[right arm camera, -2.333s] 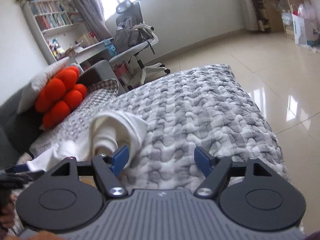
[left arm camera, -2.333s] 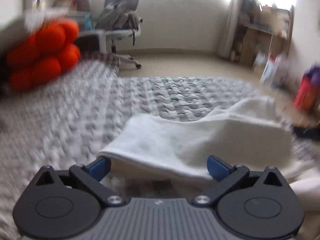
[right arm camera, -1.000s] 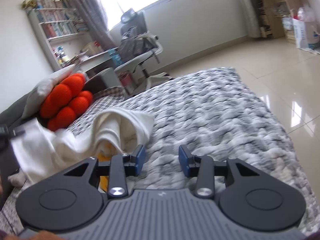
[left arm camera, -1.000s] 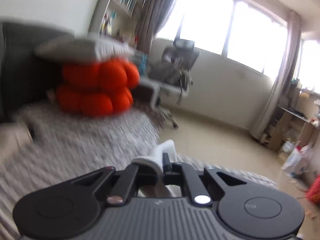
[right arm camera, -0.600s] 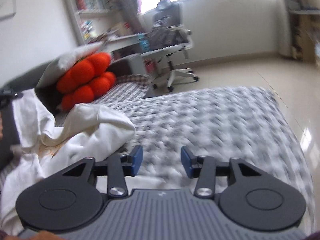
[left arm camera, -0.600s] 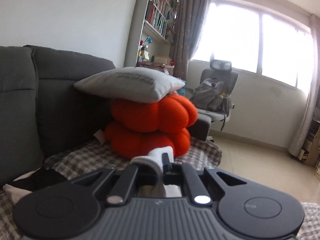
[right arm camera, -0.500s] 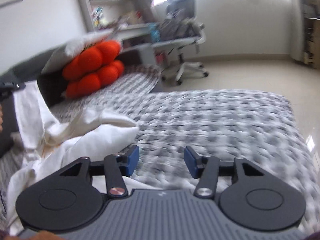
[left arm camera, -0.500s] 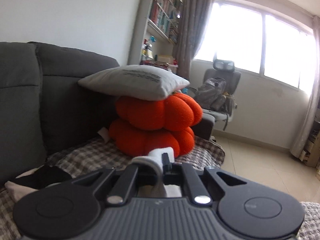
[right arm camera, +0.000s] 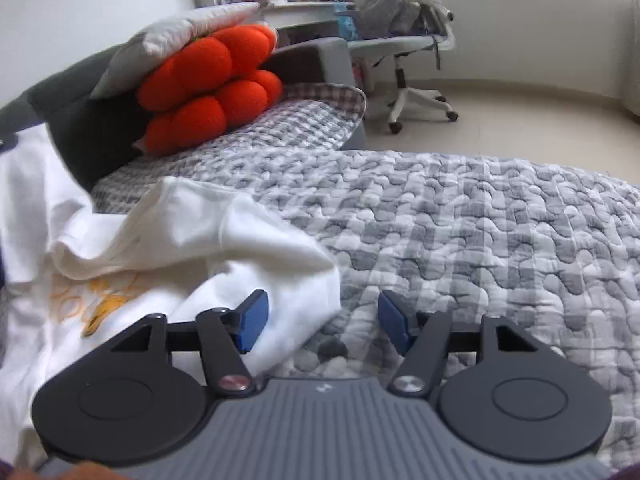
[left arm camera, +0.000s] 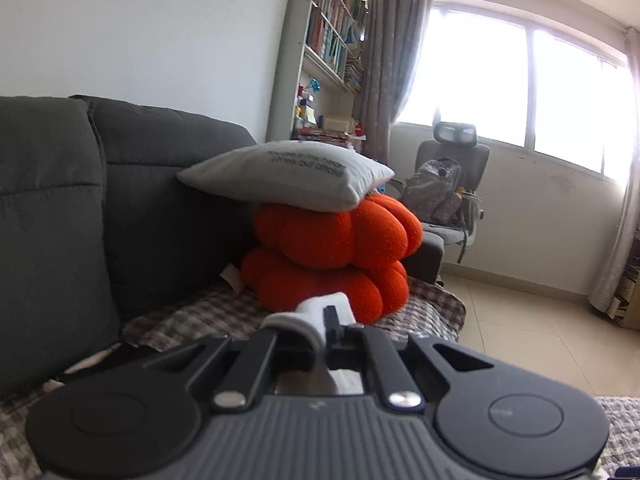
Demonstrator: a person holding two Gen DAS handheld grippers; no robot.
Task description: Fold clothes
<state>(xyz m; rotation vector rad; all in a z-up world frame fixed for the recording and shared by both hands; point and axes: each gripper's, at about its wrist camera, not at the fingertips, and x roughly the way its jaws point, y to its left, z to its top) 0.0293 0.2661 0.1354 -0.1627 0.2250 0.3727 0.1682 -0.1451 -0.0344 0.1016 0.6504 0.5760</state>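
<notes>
A white garment (right arm camera: 192, 248) with a yellow print lies crumpled on the grey quilted bed cover (right arm camera: 480, 224), its left part lifted up toward the frame's left edge. My left gripper (left arm camera: 326, 322) is shut on a fold of this white garment (left arm camera: 320, 308), held high and facing the sofa. My right gripper (right arm camera: 320, 322) is open just above the cover, its left finger over the garment's near corner, nothing between the pads.
A dark grey sofa (left arm camera: 80, 208) carries two orange cushions (left arm camera: 332, 256) topped by a white pillow (left arm camera: 288, 176). An office chair (right arm camera: 408, 56) with a backpack stands on the tiled floor beyond the bed. Bookshelves (left arm camera: 328, 40) line the wall.
My left gripper shut on the garment and lifted it up, turning to face the sofa. My right gripper narrowed, then opened wider and came down toward the garment's near corner.
</notes>
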